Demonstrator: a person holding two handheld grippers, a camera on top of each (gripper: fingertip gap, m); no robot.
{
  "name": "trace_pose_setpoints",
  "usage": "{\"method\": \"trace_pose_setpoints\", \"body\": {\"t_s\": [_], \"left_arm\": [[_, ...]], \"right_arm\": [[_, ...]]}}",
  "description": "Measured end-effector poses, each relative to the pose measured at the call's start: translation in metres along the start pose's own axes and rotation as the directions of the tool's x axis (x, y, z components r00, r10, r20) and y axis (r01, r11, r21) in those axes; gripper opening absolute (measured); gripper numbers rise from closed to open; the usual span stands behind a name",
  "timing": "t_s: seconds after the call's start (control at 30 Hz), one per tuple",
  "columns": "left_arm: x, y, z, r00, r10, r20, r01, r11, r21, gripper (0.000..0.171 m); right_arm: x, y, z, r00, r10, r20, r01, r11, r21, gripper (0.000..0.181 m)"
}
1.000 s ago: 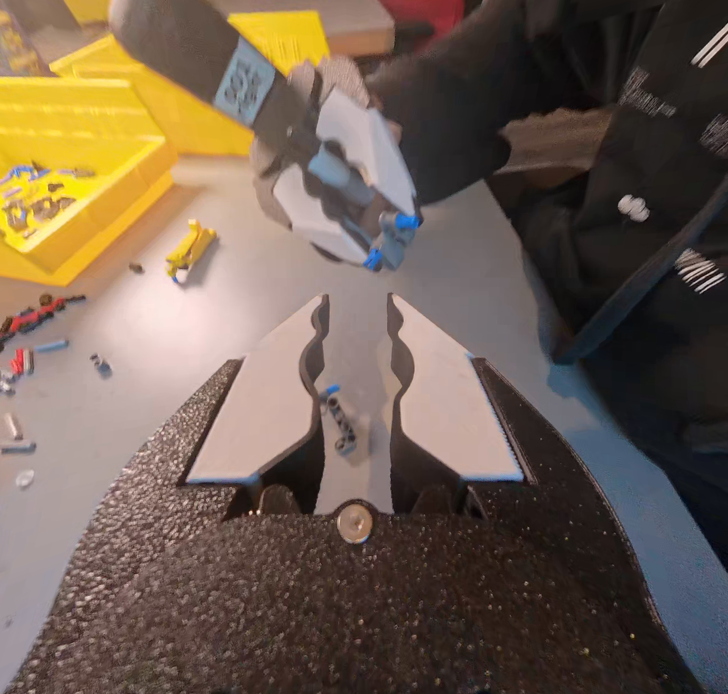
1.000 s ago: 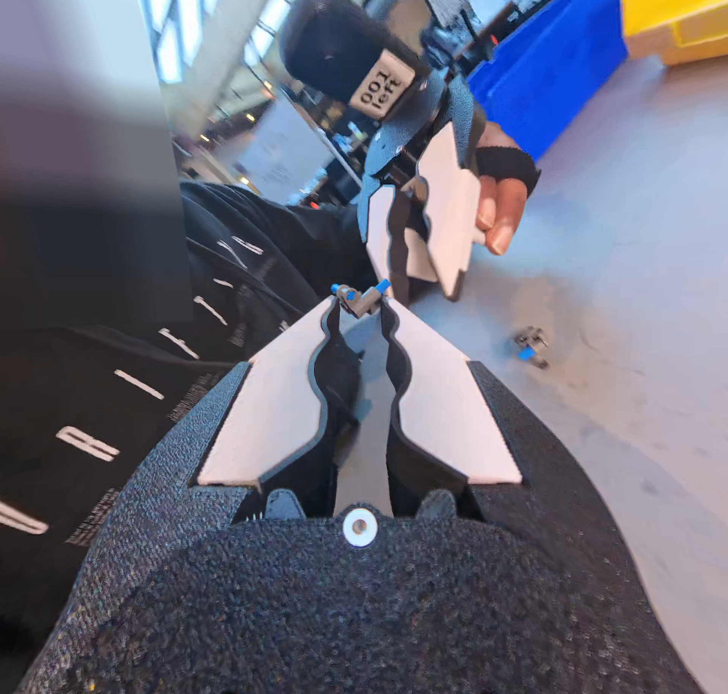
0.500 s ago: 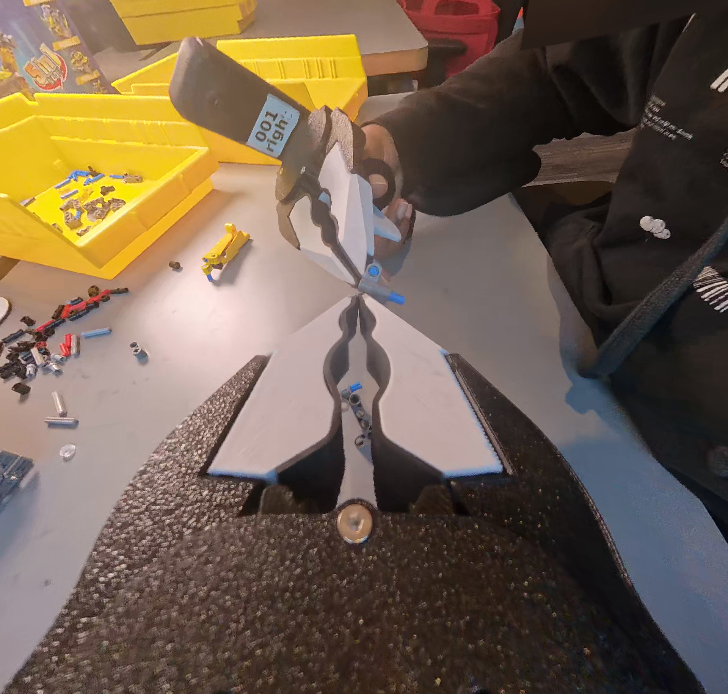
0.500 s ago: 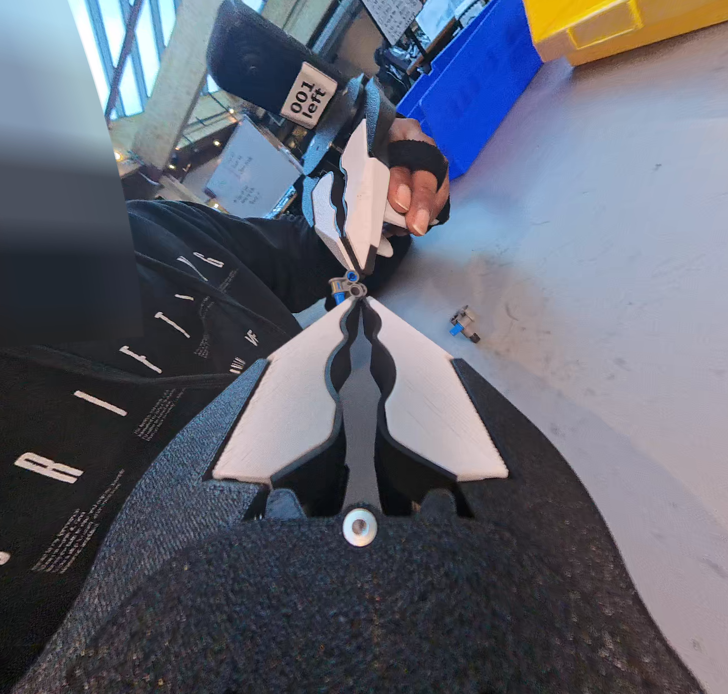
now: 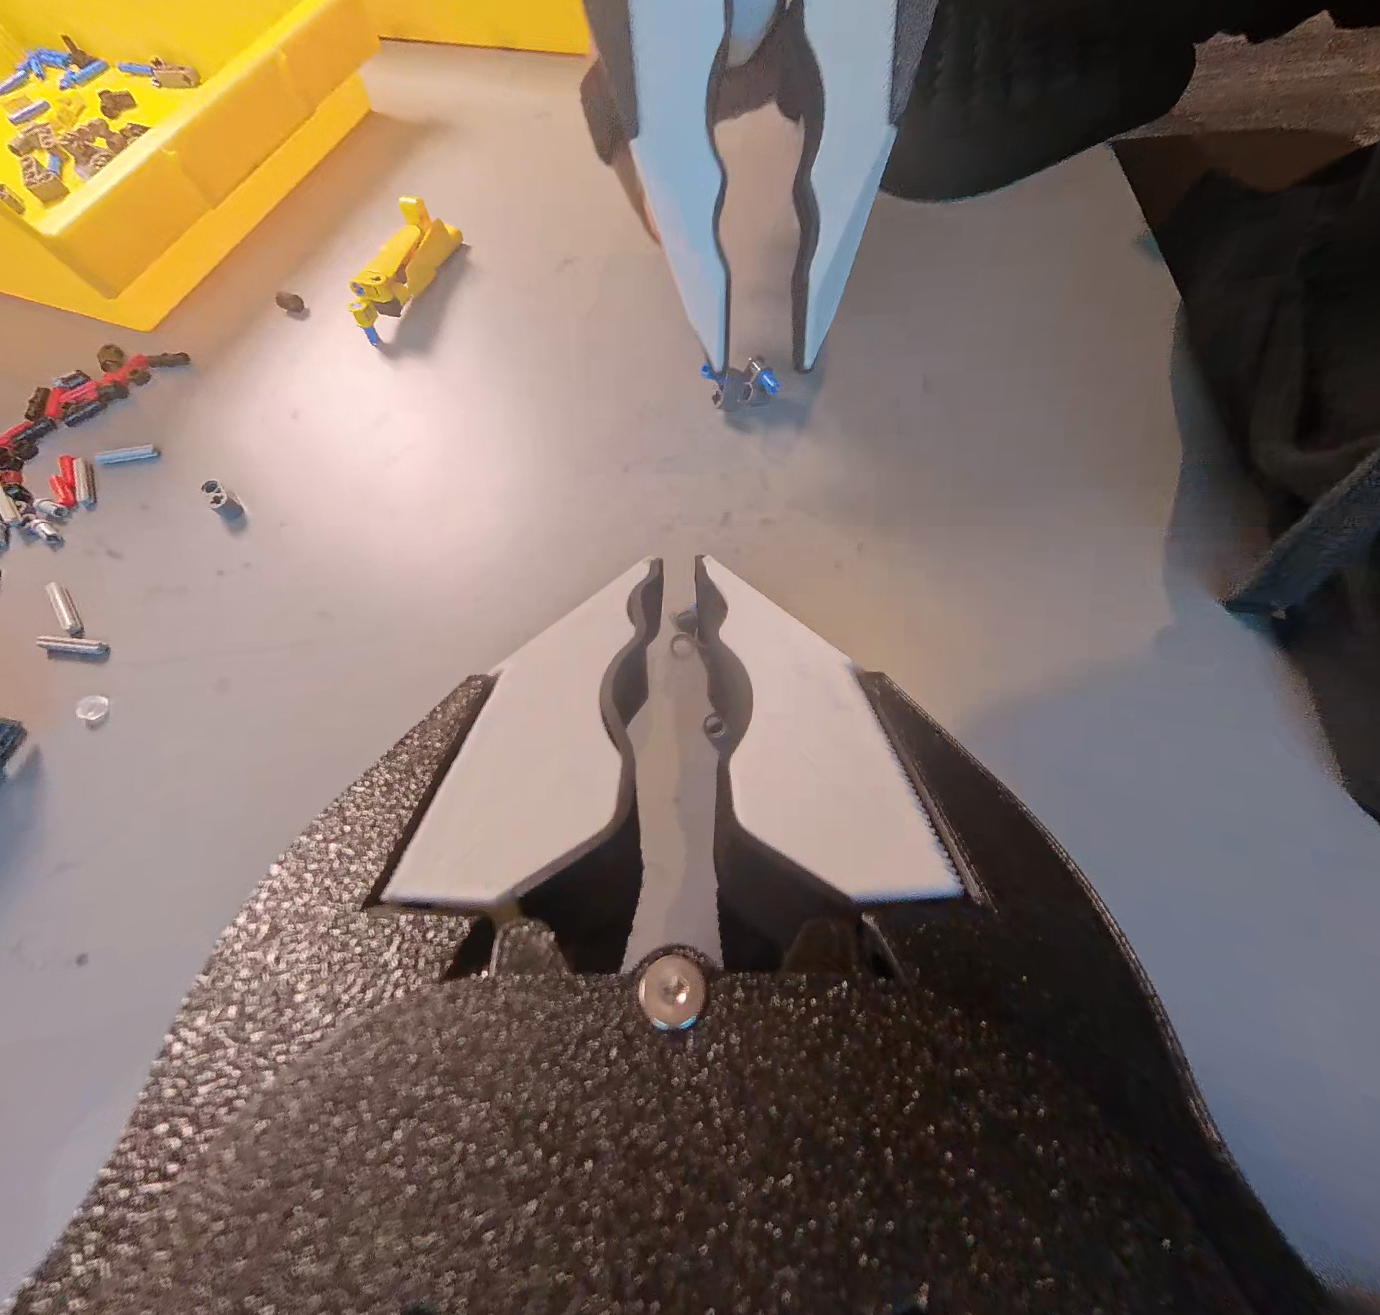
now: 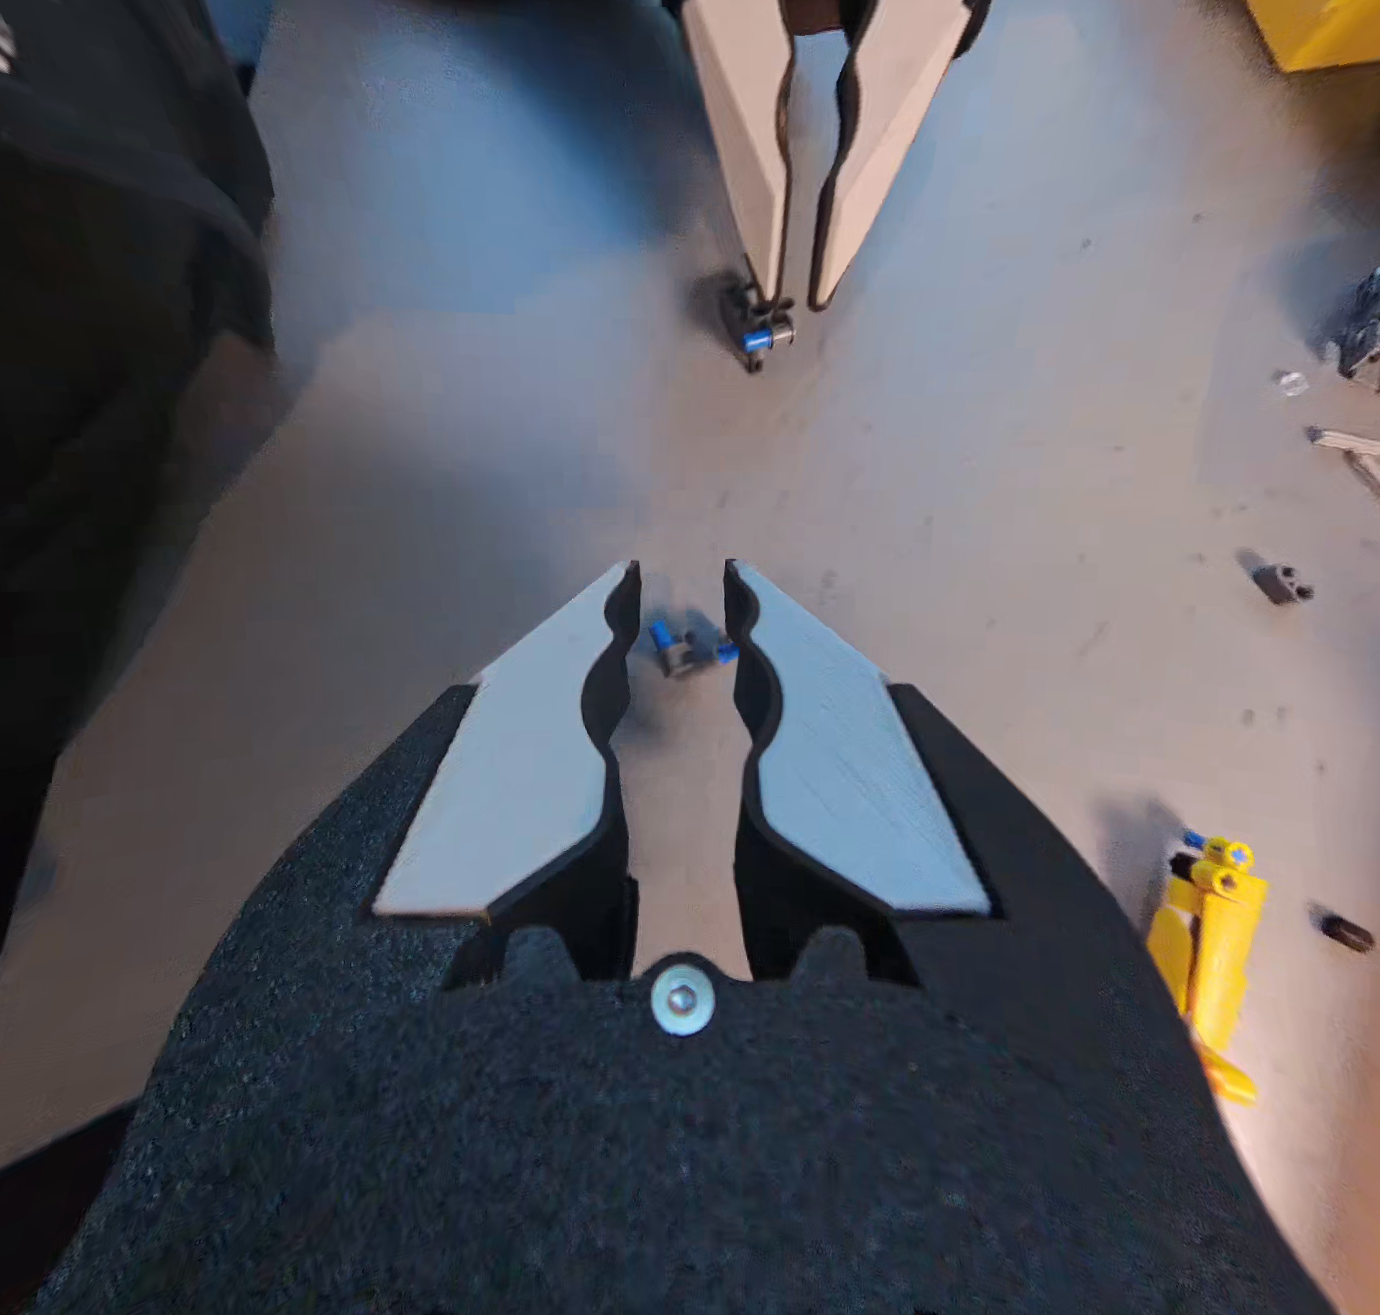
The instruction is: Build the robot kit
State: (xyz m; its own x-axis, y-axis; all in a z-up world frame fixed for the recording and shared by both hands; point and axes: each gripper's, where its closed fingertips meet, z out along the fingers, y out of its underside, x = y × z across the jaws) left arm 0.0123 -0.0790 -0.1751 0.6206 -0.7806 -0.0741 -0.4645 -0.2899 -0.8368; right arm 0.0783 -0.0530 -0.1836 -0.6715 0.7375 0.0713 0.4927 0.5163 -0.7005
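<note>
1. Left gripper (image 5: 678, 566): jaws slightly parted, empty, over a dark pinned beam (image 6: 758, 327) on the grey table (image 5: 448, 532).
2. Right gripper (image 6: 681, 570): jaws spread, straddling a grey blue-pinned connector (image 6: 687, 648) on the table.

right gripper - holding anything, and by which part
Nothing is held. The right gripper is open; the small grey piece with blue pins lies on the grey table between its fingers, not clamped.
</note>
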Motion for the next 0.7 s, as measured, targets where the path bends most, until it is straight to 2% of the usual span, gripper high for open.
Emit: {"method": "trace_pose_setpoints", "body": {"t_s": [0.1,0.17,0.23,0.3,0.4,0.5,0.6,0.7], "left_arm": [[0.001,0.000,0.005,1.000,-0.012,-0.012,0.012,1.000,0.016,0.009],[0.002,0.000,0.008,1.000,-0.009,-0.019,0.010,1.000,0.023,0.009],[0.002,-0.001,0.010,1.000,-0.012,-0.017,0.012,1.000,0.024,0.009],[0.002,-0.001,0.012,1.000,-0.019,-0.017,0.019,0.999,0.027,0.009],[0.003,-0.002,0.014,0.999,-0.035,-0.026,0.036,0.999,0.029,0.011],[0.006,-0.008,0.013,0.998,-0.048,-0.039,0.050,0.998,0.047,0.015],[0.014,-0.024,0.008,0.991,-0.085,-0.106,0.098,0.987,0.124,0.022],[0.022,-0.044,-0.002,0.973,-0.121,-0.199,0.166,0.959,0.228,0.022]], "right_arm": [[-0.003,0.017,-0.009,0.999,0.037,0.012,-0.036,0.996,-0.084,0.042],[0.003,0.033,-0.008,0.999,0.031,-0.019,-0.034,0.988,-0.149,0.046],[0.002,0.031,-0.002,0.999,0.052,-0.008,-0.052,0.993,-0.107,0.040],[0.003,0.027,0.004,0.999,0.051,-0.004,-0.051,0.996,-0.067,0.022],[0.007,0.021,0.008,1.000,0.007,-0.017,-0.007,1.000,-0.021,0.022],[0.007,-0.010,0.006,0.995,-0.076,-0.057,0.085,0.983,0.163,0.022],[0.007,-0.051,-0.006,0.975,-0.160,-0.153,0.206,0.907,0.368,0.022],[0.002,-0.073,-0.012,0.953,-0.223,-0.207,0.294,0.848,0.441,0.021]]}}
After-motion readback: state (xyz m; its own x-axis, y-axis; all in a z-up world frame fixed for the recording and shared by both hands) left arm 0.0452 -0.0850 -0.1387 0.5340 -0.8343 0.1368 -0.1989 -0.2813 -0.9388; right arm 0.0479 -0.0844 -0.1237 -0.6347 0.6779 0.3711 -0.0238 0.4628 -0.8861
